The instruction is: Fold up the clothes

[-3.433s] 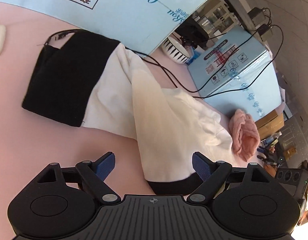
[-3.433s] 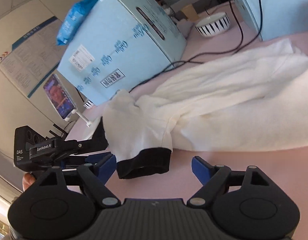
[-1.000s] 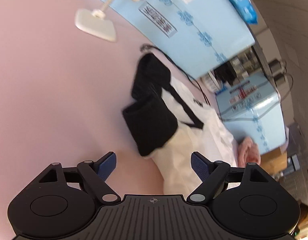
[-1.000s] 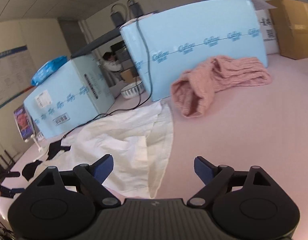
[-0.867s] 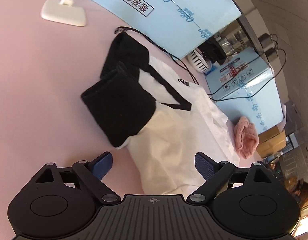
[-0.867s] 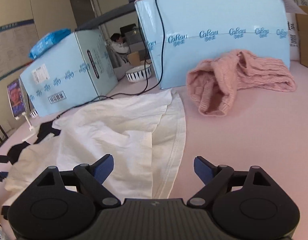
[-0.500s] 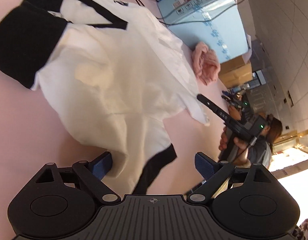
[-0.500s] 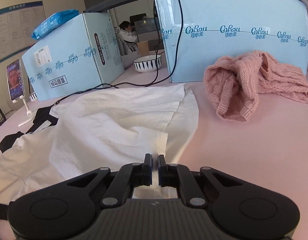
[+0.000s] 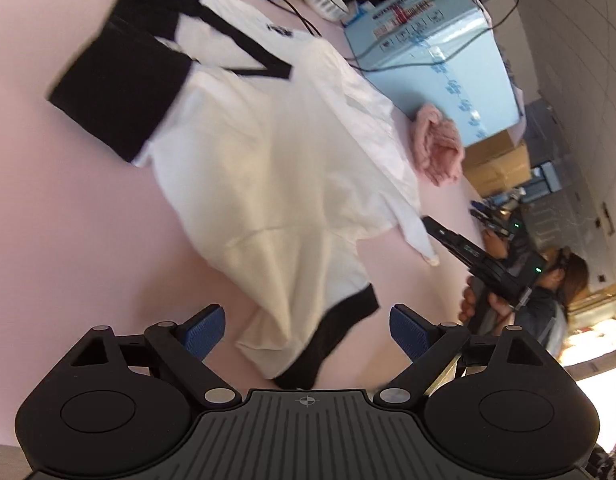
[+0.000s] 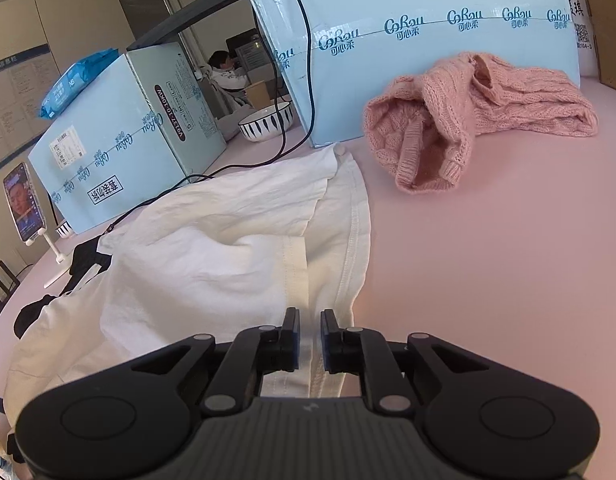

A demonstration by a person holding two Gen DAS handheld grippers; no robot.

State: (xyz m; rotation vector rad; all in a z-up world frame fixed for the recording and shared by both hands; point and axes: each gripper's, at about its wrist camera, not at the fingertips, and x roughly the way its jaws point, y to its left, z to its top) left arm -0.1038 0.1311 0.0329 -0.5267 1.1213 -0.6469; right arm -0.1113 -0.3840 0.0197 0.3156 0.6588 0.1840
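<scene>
The shirt (image 9: 276, 160), white with black sleeves and trim, lies spread and rumpled on the pink worktop (image 9: 68, 220).

Left tool (image 9: 306, 330): fully open, holding nothing. It hovers over the near black-edged sleeve cuff (image 9: 340, 320), which lies between the two blue pads (image 9: 202, 330) without touching either.

Right tool (image 10: 308, 334): jaws nearly closed, pinching the shirt's stitched white hem (image 10: 304, 272). A narrow strip of fabric shows between the fingers. In the left view this tool (image 9: 430, 226) meets the shirt's far corner, gripped by a hand (image 9: 474, 300).

A pink sweater (image 10: 460, 116) lies bunched on the worktop just beyond the shirt, apart from it, against a light blue box (image 10: 408, 40). A second blue box (image 10: 120, 136) stands to the left, with a striped bowl (image 10: 266, 122) between the two. A black cable (image 10: 284, 120) runs down past the bowl to the shirt's far edge. A phone (image 10: 22, 200) stands on a holder at the far left.
</scene>
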